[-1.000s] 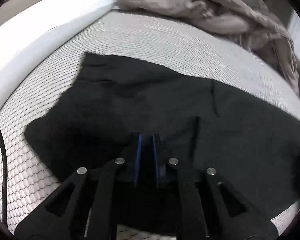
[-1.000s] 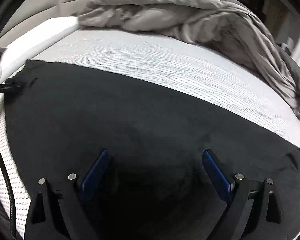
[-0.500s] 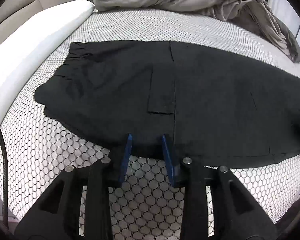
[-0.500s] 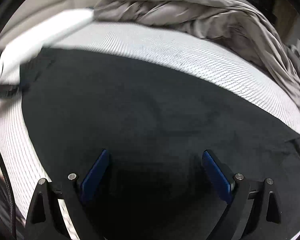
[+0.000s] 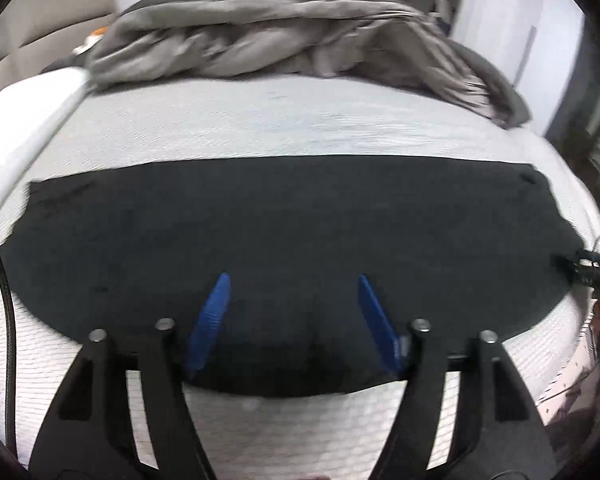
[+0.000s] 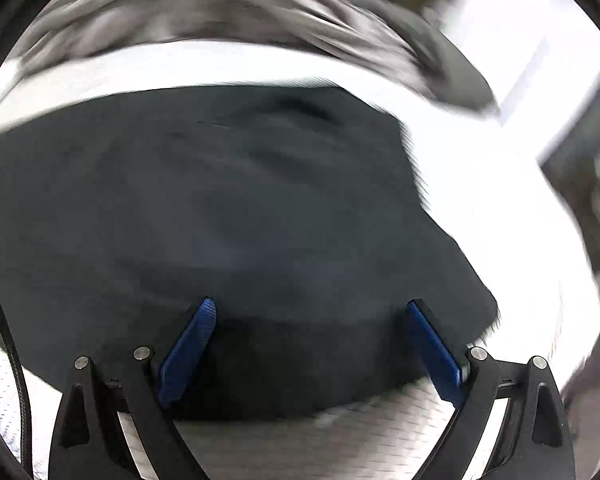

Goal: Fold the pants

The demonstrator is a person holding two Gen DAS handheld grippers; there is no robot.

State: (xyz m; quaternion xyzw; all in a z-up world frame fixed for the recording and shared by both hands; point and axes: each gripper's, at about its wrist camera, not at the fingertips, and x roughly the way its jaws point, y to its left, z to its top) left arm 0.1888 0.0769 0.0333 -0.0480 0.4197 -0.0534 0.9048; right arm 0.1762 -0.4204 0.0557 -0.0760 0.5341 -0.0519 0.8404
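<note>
The black pants (image 5: 284, 224) lie flat across the white patterned bed, stretched left to right. My left gripper (image 5: 292, 280) is open and empty, its blue pads over the near edge of the pants. In the right wrist view the pants (image 6: 220, 208) fill the middle, blurred, with their right end near the bed's edge. My right gripper (image 6: 312, 308) is open and empty above the near edge of the pants. The other gripper (image 5: 596, 268) shows at the far right of the left wrist view, by the pants' end.
A rumpled grey blanket (image 5: 284, 40) lies piled along the far side of the bed (image 5: 260, 120). A white pillow (image 5: 24, 120) lies at the far left. A black cable (image 5: 4, 300) hangs at the left edge. The right wrist view is motion-blurred.
My left gripper opened wide, let go of the pants and pulled back, showing their whole length. My right gripper stayed open and swung right toward the pants' end.
</note>
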